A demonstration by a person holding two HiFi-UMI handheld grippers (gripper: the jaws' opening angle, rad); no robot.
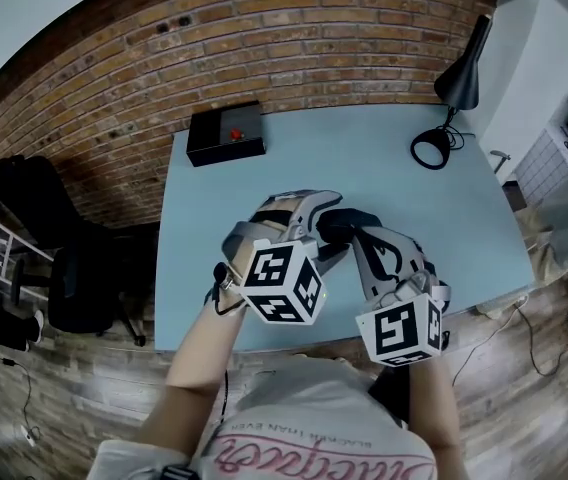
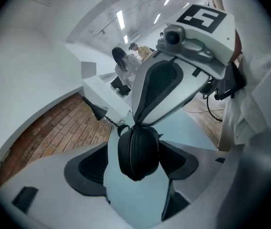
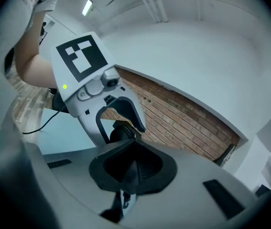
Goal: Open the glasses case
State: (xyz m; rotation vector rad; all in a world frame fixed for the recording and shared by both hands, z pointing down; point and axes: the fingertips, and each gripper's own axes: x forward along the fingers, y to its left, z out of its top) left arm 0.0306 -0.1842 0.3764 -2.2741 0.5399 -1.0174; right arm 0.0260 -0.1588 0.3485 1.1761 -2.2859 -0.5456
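A black oval glasses case (image 1: 336, 226) hangs above the front of the light blue table (image 1: 384, 178), between my two grippers. My right gripper (image 1: 352, 236) is shut, its tips pinching the case's upper edge (image 2: 136, 126). In the left gripper view the case (image 2: 136, 151) sits between the wide-spread jaws of my left gripper (image 2: 135, 165), which is open, with table showing between the case and the left pad (image 2: 93, 168). In the right gripper view my right gripper (image 3: 133, 163) has its pads pressed together, and most of the case (image 3: 119, 130) is hidden behind them. My left gripper (image 3: 115, 122) stands beyond it.
A black box with a red button (image 1: 226, 134) sits at the table's far left. A black desk lamp (image 1: 461, 76) and its coiled cable (image 1: 431, 149) stand at the far right. A brick wall (image 1: 164, 38) lies behind, and a dark office chair (image 1: 74, 268) is left of the table.
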